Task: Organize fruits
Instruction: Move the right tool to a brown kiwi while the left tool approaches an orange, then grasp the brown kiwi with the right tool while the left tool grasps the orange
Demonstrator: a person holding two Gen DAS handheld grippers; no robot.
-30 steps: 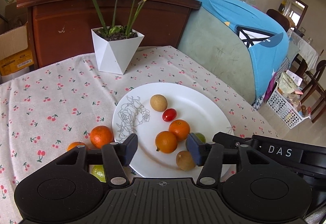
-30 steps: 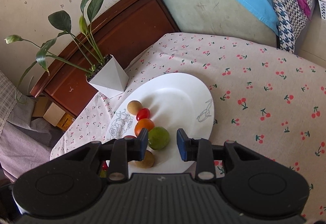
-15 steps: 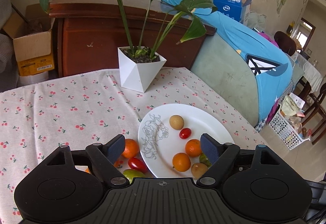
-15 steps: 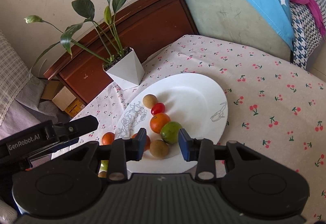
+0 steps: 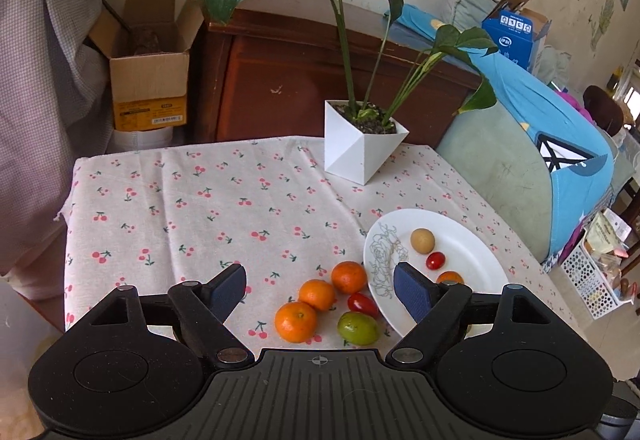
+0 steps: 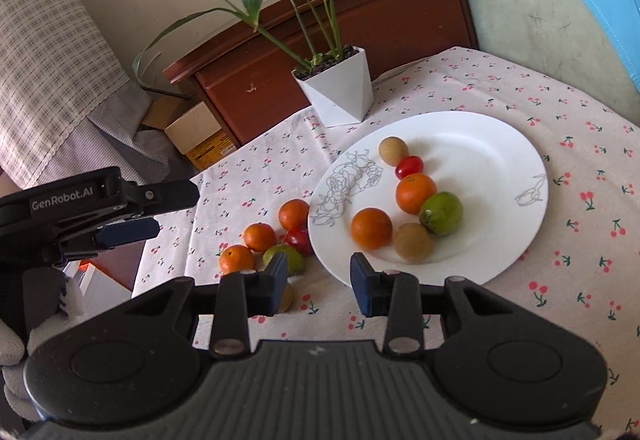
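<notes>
Left wrist view: high above table's near edge, facing 12 o'clock toward potted plant (image 5: 362, 144), plate (image 5: 472, 240) at 2 o'clock. Right wrist view: lower, nearer, plate (image 6: 492, 144) dead ahead. Shared: plate, plant (image 6: 340, 88), loose fruit (image 5: 320, 294) (image 6: 260, 238)

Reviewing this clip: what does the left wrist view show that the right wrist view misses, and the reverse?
Left wrist only: the blue carton on the sofa and the white perforated basket on the floor. Right wrist only: the green lime on the plate, the brown round fruit beside it, and the left tool, open. Both: the white floral plate, the three tangerines on the cloth, and the white faceted plant pot.
</notes>
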